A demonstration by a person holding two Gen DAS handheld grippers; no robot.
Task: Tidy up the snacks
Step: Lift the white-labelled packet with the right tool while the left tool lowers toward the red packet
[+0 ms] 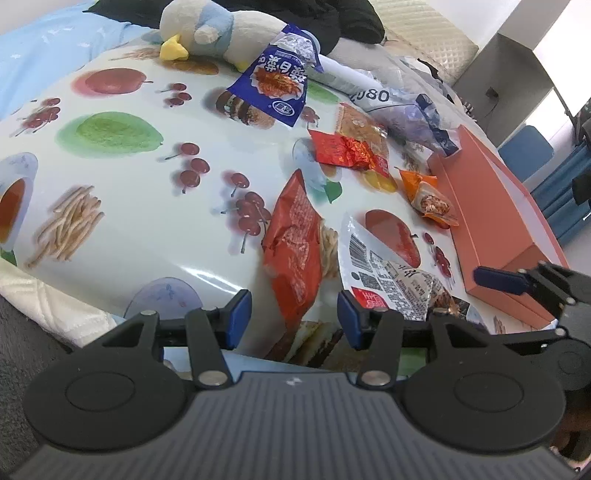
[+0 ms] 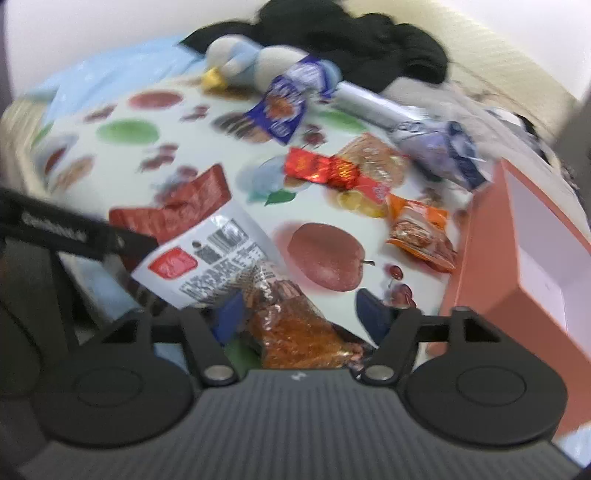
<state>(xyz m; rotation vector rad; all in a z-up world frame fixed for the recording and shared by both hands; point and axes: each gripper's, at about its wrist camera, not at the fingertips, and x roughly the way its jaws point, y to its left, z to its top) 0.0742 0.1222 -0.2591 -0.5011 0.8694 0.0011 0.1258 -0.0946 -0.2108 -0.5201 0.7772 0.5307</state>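
Note:
Several snack packets lie on a fruit-print tablecloth [image 1: 140, 192]. My left gripper [image 1: 293, 319] is open, low over the near end of a red-orange packet [image 1: 295, 251]. Beside it lies a white barcode packet [image 1: 388, 277], which my right gripper [image 2: 303, 317] straddles with jaws open around its brown end [image 2: 295, 325]. Farther off lie a blue packet [image 1: 275, 85], a red foil packet [image 1: 341, 149], a small orange packet [image 1: 430, 199] and a purple-blue packet [image 1: 424, 123]. An open orange box [image 1: 495, 221] stands at the right, its white inside [image 2: 535, 243] showing in the right wrist view.
A plush penguin [image 1: 210, 29] and dark clothing [image 1: 332, 22] lie at the far edge. A white plastic bag [image 1: 362, 88] sits behind the snacks. The right gripper's finger [image 1: 498, 278] shows in the left wrist view near the box. A blue chair [image 1: 528, 147] stands beyond the table.

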